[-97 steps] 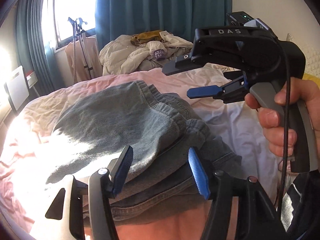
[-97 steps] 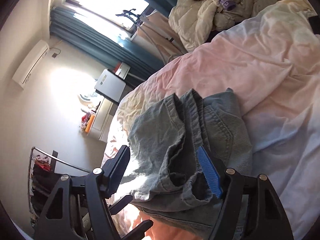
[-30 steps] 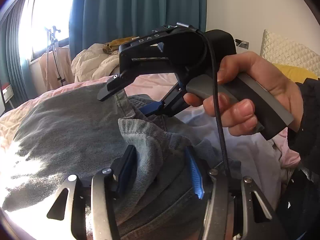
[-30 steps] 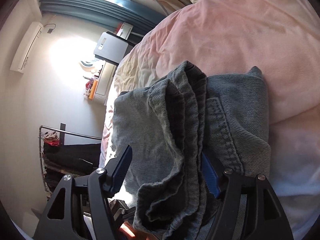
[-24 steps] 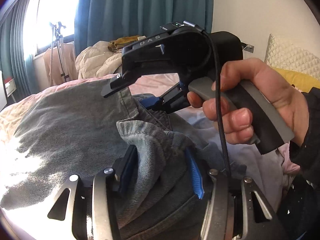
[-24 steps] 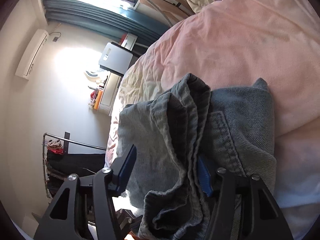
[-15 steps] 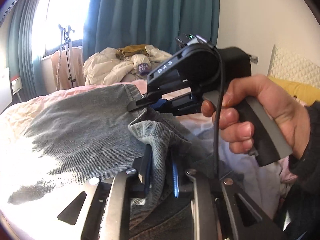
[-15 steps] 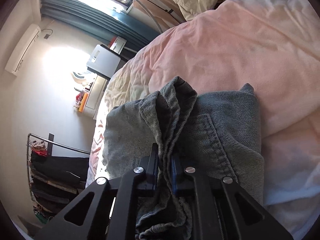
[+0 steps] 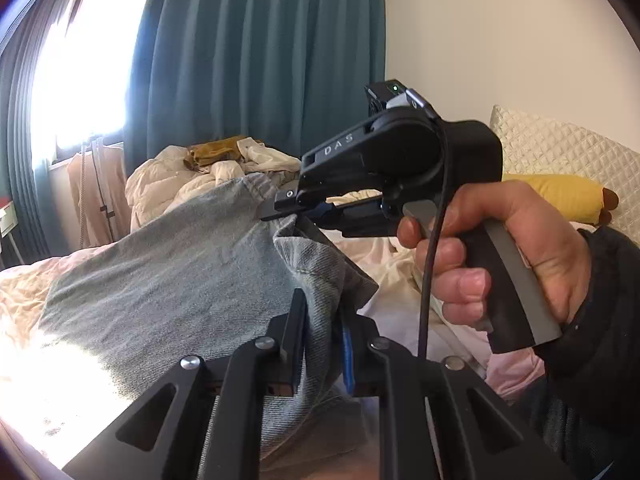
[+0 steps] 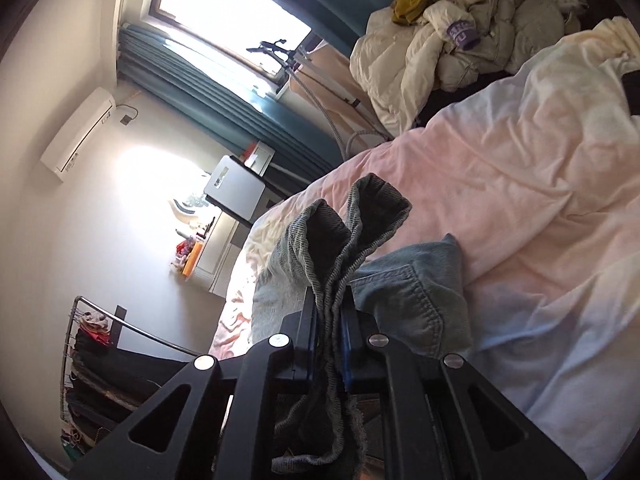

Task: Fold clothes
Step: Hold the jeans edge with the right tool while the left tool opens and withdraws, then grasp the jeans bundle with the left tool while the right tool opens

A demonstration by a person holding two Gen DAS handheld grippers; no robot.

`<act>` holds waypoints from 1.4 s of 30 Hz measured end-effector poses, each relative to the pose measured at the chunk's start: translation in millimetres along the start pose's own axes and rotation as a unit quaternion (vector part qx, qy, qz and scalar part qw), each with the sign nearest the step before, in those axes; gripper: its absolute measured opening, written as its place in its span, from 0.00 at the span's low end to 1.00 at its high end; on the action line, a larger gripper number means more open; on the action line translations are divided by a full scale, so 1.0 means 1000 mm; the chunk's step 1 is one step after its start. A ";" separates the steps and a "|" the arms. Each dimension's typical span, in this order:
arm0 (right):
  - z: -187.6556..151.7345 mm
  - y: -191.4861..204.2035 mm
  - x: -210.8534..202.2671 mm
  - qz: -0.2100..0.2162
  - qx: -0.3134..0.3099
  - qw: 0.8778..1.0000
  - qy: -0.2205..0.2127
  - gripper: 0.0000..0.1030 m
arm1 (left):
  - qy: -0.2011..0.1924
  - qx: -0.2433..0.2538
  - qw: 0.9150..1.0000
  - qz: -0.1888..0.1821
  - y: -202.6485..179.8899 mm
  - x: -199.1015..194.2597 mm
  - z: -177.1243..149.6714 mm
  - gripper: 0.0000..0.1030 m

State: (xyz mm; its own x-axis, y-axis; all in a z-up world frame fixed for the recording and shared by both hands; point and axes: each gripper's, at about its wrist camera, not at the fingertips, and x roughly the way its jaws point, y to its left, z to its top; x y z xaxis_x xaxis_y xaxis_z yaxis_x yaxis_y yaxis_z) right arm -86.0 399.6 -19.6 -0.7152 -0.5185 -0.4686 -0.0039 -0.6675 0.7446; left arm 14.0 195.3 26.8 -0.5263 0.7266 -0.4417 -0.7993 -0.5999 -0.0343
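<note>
Light blue denim jeans (image 9: 168,288) lie partly folded on the pink bed sheet (image 10: 500,184). My left gripper (image 9: 322,312) is shut on a bunched edge of the jeans near me. My right gripper (image 10: 329,304) is shut on the waistband hem (image 10: 352,220), which stands up in two folds above the jaws. In the left wrist view the right gripper (image 9: 280,216) is held by a hand (image 9: 492,248) and lifts the far corner of the jeans off the bed.
A heap of cream bedding and clothes (image 9: 208,176) sits at the bed's far end before teal curtains (image 9: 256,56). A quilted pillow (image 9: 568,160) and a yellow cushion (image 9: 556,196) lie right. A clothes rack (image 10: 104,344) and a white cabinet (image 10: 236,188) stand beside the bed.
Both grippers have closed on the jeans' edge and lifted it off the bed. The right gripper has risen, pulling the waistband up.
</note>
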 end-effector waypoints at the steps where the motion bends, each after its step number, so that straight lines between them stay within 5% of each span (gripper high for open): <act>1: 0.001 -0.002 -0.008 -0.010 -0.003 1.000 -0.005 0.08 | 0.008 0.002 1.000 -0.003 -0.007 0.006 -0.002 0.14; 4: -0.003 -0.017 -0.006 -0.076 -0.028 0.997 0.009 0.08 | 0.054 -0.003 0.999 -0.004 -0.015 0.030 -0.020 0.14; 7: -0.015 -0.053 0.029 -0.128 -0.010 0.989 0.067 0.08 | 0.104 -0.004 0.995 0.002 -0.013 0.053 -0.044 0.14; 12: -0.028 -0.090 0.075 -0.169 0.021 0.977 0.131 0.08 | 0.124 0.005 0.992 0.007 -0.010 0.061 -0.051 0.15; 17: -0.031 -0.086 0.075 -0.184 0.002 0.975 0.125 0.09 | 0.140 -0.016 0.990 -0.014 0.001 0.040 -0.046 0.26; 22: -0.031 -0.086 0.068 -0.191 0.008 0.975 0.114 0.17 | 0.127 -0.006 0.992 0.018 0.007 0.006 -0.047 0.38; 25: -0.032 -0.083 0.058 -0.206 0.012 0.974 0.096 0.26 | 0.120 -0.019 0.992 0.046 0.020 -0.023 -0.046 0.38; 32: -0.036 -0.067 0.026 -0.212 0.028 0.976 0.036 0.28 | 0.110 -0.070 0.983 0.129 0.082 -0.059 -0.038 0.38; 37: -0.051 -0.011 -0.002 -0.215 -0.055 0.974 -0.044 0.28 | 0.087 -0.113 0.973 0.183 0.132 -0.068 -0.038 0.38; 42: -0.074 0.019 0.006 -0.219 -0.094 0.970 -0.048 0.28 | 0.083 -0.149 0.963 0.209 0.169 -0.063 -0.044 0.38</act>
State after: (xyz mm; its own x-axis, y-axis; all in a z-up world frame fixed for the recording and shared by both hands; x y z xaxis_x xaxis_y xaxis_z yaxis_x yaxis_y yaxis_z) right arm -38.6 344.2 -43.1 -0.7361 -0.1174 -0.6666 -0.2003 -0.9030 0.3801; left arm -75.3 33.0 9.5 -0.7107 0.3531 -0.6085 -0.3971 -0.9153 -0.0674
